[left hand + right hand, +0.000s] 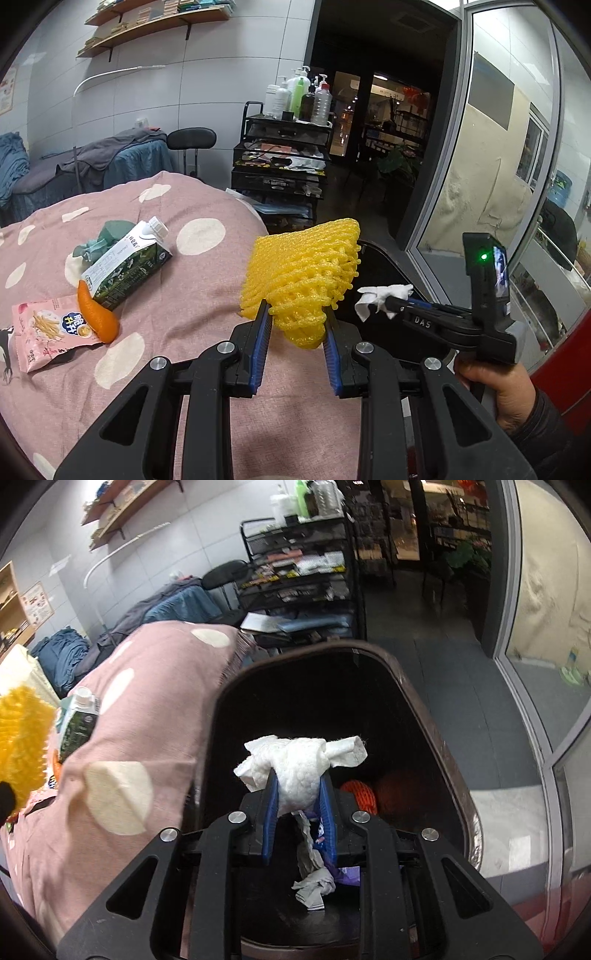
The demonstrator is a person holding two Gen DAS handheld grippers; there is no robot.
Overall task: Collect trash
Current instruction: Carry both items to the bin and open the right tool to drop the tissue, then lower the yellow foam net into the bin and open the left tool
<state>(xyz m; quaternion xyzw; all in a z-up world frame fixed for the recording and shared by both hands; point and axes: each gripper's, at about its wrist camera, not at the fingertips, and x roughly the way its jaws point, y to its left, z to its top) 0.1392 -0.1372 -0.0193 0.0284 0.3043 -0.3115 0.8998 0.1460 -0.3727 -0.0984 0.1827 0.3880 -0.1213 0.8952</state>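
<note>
My left gripper (297, 314) is shut on a yellow foam fruit net (306, 273) and holds it above the bed's right edge. My right gripper (297, 782) is shut on a crumpled white tissue (299, 768) and holds it over the open black trash bin (436, 716). The bin holds an orange net (360, 794), crumpled paper (314, 878) and a purple wrapper. On the pink spotted bedcover (184, 295) lie a milk carton (127, 266), an orange peel (98, 314), a pink snack bag (48, 332) and a green crumpled item (103, 236).
A black wire cart (280, 162) with bottles stands beyond the bed. A black stool (192, 138) and a second bed with blue covers (92, 162) are at the back. A glass door (498, 147) is on the right. The grey tiled floor (461, 672) surrounds the bin.
</note>
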